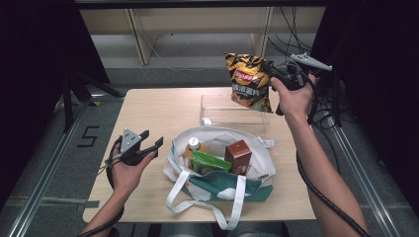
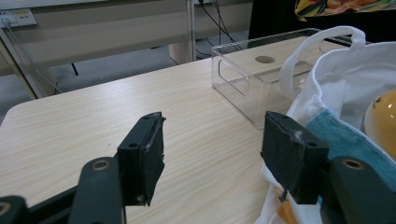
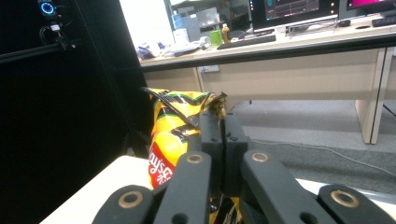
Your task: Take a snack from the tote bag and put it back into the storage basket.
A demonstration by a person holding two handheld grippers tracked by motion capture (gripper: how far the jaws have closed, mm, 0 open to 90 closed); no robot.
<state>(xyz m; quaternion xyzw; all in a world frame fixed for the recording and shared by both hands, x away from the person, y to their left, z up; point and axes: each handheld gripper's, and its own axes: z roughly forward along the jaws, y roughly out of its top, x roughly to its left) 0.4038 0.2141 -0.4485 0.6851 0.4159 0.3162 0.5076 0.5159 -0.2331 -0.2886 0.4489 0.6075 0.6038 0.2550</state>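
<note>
On the worktop (image 1: 148, 106), a tote bag (image 1: 217, 185) sits at the near edge. Your right tool (image 1: 273, 70) pinches a chip bag (image 1: 249, 81) aloft over the far right corner; your left tool (image 1: 154, 140) waits open, empty.

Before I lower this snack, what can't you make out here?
- Floor of the white and green cloth tote bag: high view, covered by its contents.
- Lower part of the yellow-black crisp bag: right gripper view, behind the right tool.
- Orange bottle: left gripper view, cut off by the edge.
</note>
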